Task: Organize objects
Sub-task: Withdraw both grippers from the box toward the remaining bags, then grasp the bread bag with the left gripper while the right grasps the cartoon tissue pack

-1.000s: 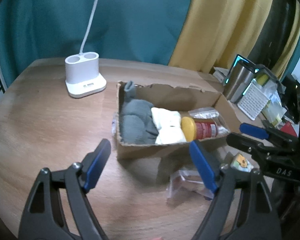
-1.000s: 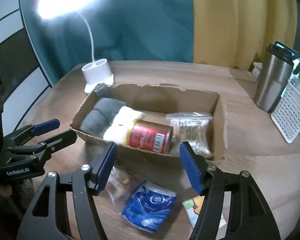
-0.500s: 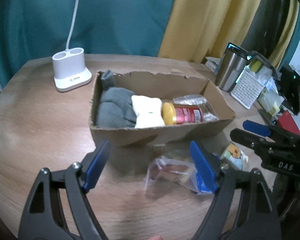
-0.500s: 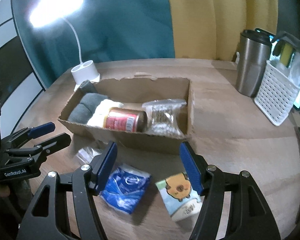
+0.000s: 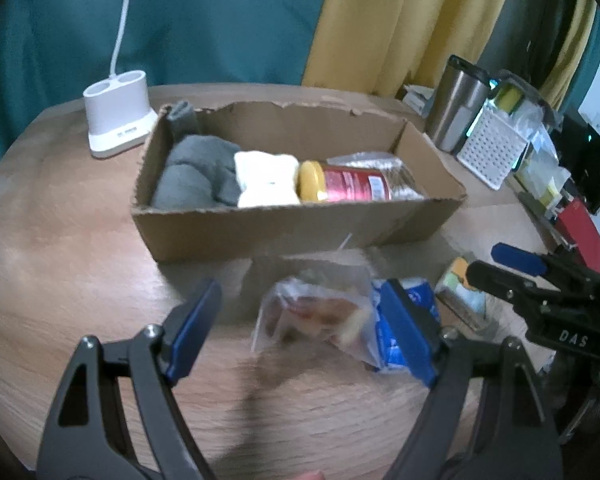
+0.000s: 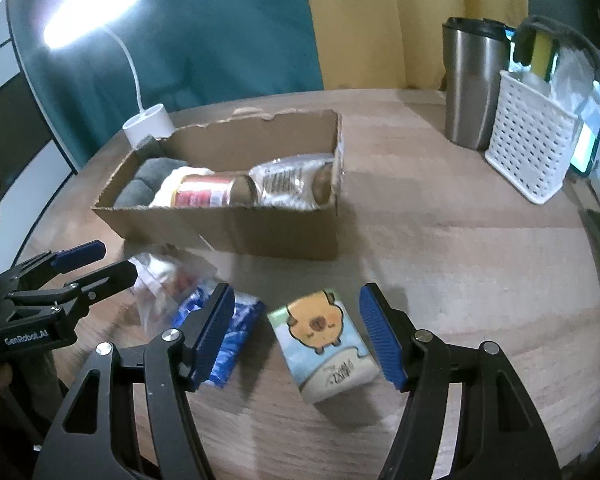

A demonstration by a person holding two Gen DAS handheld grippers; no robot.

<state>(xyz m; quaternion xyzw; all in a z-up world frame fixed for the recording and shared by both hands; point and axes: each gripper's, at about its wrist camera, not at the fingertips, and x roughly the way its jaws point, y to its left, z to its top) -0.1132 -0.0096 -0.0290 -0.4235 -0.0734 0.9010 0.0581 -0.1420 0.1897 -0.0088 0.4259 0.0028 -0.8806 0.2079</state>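
A cardboard box [image 5: 284,228] [image 6: 260,236] holds a grey cloth [image 5: 196,176], a white cloth [image 5: 266,182], a red jar with a yellow lid [image 5: 344,188] and a clear packet [image 6: 292,178]. In front of it on the table lie a clear bag of snacks [image 5: 320,312] [image 6: 160,280], a blue packet [image 6: 228,336] [image 5: 396,344] and a tissue pack with a cartoon animal [image 6: 324,344] [image 5: 456,292]. My left gripper [image 5: 300,332] is open, the clear bag between its fingers. My right gripper [image 6: 296,332] is open, straddling the tissue pack.
A white lamp base [image 5: 118,122] stands behind the box at the left. A steel tumbler [image 6: 472,84] and a white perforated basket [image 6: 536,152] with clutter stand at the right. The wooden table [image 6: 460,264] curves away at its edges.
Both grippers have pulled back and lowered from the box toward the loose items. The right gripper has swung right from the blue packet onto the tissue pack. Both stay open.
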